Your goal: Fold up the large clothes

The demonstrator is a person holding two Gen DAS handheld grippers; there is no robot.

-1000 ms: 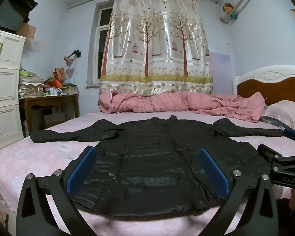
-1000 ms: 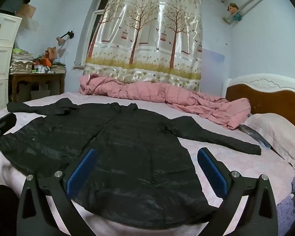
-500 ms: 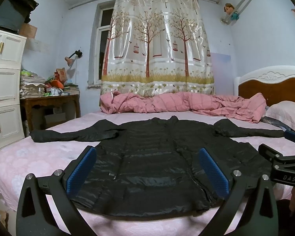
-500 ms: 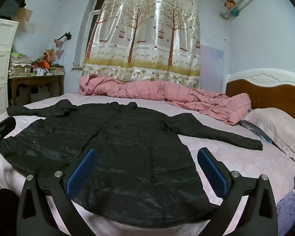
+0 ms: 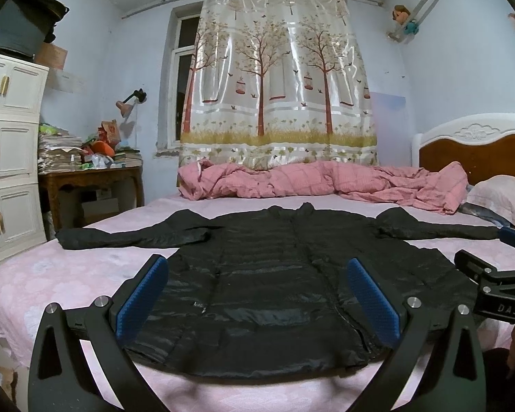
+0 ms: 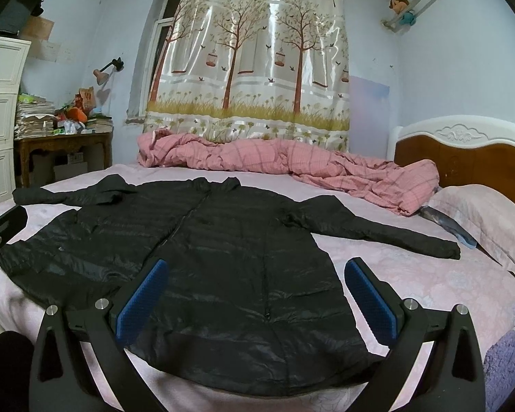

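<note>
Item: black padded jacket (image 5: 274,285), long, glossy, quilted. Laid flat and front-up on the pink bed sheet (image 5: 51,274), hem at the near edge, collar toward the far side, both sleeves spread outward. No fold is yet seen in it.

Left gripper (image 5: 257,295): jaws spread wide, nothing held, poised above the hem. Right gripper (image 6: 254,295): likewise parted and empty, over the hem's right half, with the right sleeve (image 6: 377,230) lying beyond.

Change noted: over the last second the jacket has not been moved; only a slight rise and tilt of both views is registered. The folding is therefore judged to be unstarted, the grippers being lined up for a first grasp.

Surroundings: crumpled pink quilt (image 5: 326,182) behind the collar, pillow (image 6: 480,213) and headboard (image 6: 463,158) at right, tree-printed curtain (image 5: 278,86) beyond.
</note>
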